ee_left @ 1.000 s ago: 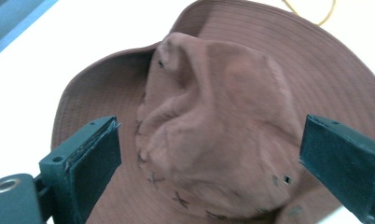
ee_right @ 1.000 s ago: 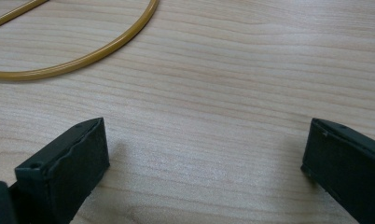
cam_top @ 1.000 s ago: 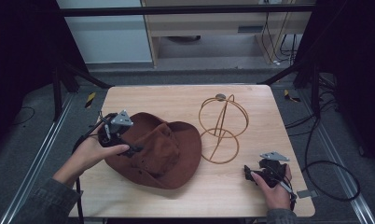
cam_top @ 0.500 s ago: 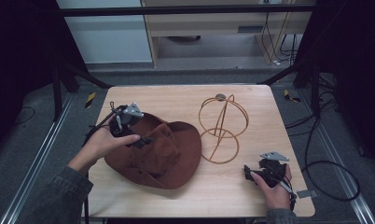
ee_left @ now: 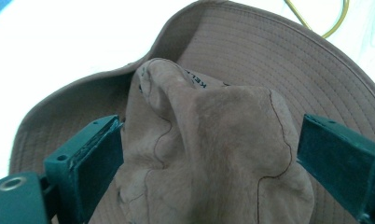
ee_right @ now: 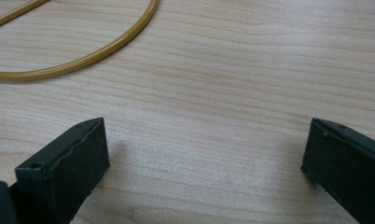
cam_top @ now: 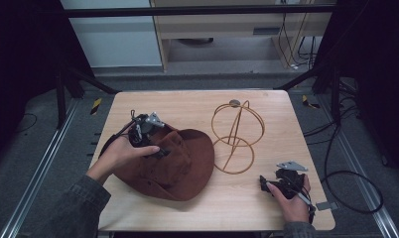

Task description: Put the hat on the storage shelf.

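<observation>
Hat (cam_top: 175, 163) lies near the tabletop's (cam_top: 197, 101) left edge, crown between the wide-open left gripper (ee_left: 209, 154) jaws; right gripper (ee_right: 204, 163) gapes empty.

Black grippers (cam_top: 147, 133); dark grey sleeves (cam_top: 73, 208)

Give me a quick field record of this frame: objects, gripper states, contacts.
work in hand: brown hat being gripped at its crown
left gripper: jaws apart, straddling the hat's bunched crown; left jaw seems to touch it, right jaw's contact unclear
right gripper: open, nothing between jaws, low over the table
wire hat stand: upright, right of the hat, brim near its base ring
hat on stand: not yet
</observation>
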The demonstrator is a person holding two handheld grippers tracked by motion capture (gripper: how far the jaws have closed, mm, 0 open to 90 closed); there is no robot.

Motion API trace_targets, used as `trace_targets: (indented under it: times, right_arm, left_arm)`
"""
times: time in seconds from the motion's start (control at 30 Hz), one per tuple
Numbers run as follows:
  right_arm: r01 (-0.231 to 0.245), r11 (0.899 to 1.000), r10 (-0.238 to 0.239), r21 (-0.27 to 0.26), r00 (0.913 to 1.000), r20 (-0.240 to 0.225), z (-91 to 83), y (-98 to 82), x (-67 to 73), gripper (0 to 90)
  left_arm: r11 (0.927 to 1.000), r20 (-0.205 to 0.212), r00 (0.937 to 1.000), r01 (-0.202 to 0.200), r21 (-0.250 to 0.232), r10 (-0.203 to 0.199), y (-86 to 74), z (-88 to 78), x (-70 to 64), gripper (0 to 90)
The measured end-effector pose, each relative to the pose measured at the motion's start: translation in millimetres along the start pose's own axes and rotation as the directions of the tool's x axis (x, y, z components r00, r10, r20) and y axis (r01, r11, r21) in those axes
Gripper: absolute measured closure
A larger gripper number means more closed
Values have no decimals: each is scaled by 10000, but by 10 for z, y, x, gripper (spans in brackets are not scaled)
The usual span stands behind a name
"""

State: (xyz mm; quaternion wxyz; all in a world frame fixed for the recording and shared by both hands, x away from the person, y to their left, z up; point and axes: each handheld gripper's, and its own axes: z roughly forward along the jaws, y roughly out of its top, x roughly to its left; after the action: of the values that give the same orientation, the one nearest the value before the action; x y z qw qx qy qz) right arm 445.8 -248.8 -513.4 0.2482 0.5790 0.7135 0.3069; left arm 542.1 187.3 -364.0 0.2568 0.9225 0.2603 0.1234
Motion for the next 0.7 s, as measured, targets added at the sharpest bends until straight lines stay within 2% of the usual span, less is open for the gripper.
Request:
trace_targets:
  times: [0.1, 0.27, 0.43, 0.7]
  right_arm:
    - [13, 10000, -13, -7, 10000, -26, -2, -1, 1, 5]
    - [20, 10000, -21, -10, 10000, -29, -2, -1, 1, 5]
    - [59, 10000, -59, -24, 10000, -16, 0, -2, -1, 5]
    - [32, 10000, -32, -18, 10000, -27, -1, -2, 3, 5]
  left_arm:
    - [9999, 56, 10000, 30, 101, -30, -3, 55, -3, 83]
    - [9998, 85, 9998, 193, -71, -192, -16, 117, 2, 156]
    - [9999, 137, 9998, 127, 75, -128, -25, 166, -24, 198]
    - [9993, 160, 9998, 102, 352, -108, -48, 228, -54, 217]
